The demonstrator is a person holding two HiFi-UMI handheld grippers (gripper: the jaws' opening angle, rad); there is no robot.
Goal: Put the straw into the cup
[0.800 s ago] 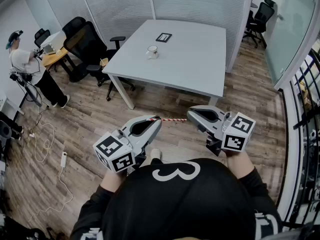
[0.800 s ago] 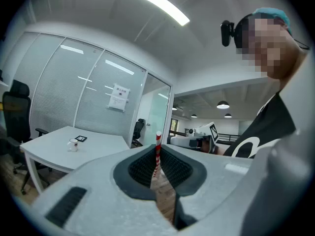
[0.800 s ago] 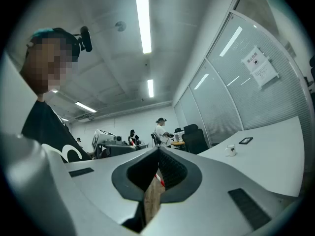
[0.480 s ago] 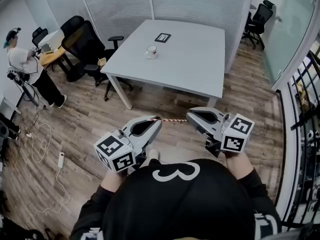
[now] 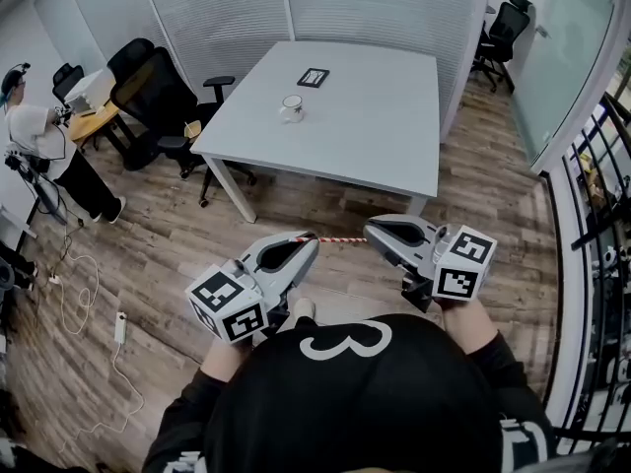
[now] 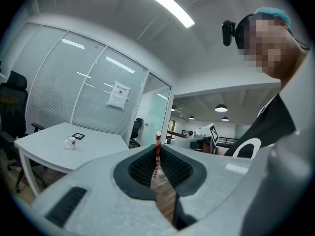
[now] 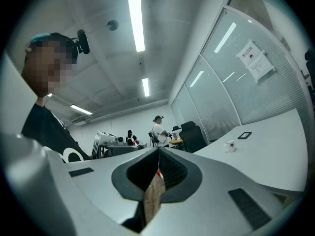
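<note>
The task is judged to be at an early stage: the straw (image 5: 340,236) is held, but it has not yet been put into the cup (image 5: 292,107). In the head view the straw is seen stretched level between the two sets of jaws. One end is clamped by the left gripper (image 5: 314,237) and the other by the right gripper (image 5: 370,232), and both are clenched on it. The cup stands on the table (image 5: 385,136), well ahead of both sets of jaws and well apart from them. The approach to the table, the release by one gripper, the turning of the straw upright and its lowering into the cup are all judged to be left. The grip itself is shown only by the gripper views. In the left gripper view the striped straw is seen pinched between the ribbed pads (image 6: 141,167), its end standing out beyond the jaw tips, with the cup far off to the left of the jaws. In the right gripper view only a small striped piece is seen deep in the closed jaws, with the cup far off to their right. The span of straw between the grippers is shown by the head view alone.
</note>
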